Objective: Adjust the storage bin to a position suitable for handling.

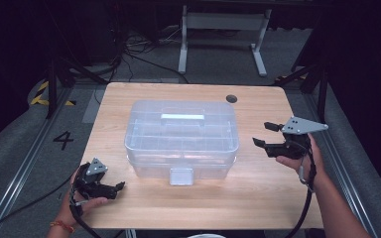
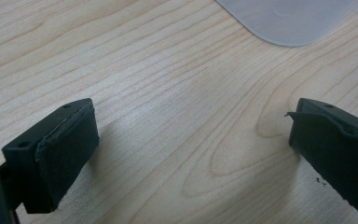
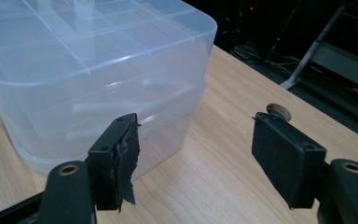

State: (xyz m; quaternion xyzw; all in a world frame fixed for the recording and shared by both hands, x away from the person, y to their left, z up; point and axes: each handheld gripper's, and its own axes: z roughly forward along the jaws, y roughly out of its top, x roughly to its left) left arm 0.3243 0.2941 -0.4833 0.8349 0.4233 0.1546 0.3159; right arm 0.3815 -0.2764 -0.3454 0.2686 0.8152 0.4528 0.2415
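A clear ribbed plastic box (image 1: 181, 138) sat mid-frame on the pale woodgrain desk (image 1: 258, 198); left gripper (image 1: 116, 187) and right gripper (image 1: 265, 134) both had fingers wide, empty.

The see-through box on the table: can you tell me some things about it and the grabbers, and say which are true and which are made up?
1. The clear plastic box has its lid on. True.
2. The right gripper is squeezing the box. False: its jaws are open with nothing between them, beside the box.
3. The left gripper is open over the bare wooden table. True.
4. A red ball sits on the box. False: nothing lies on the lid.
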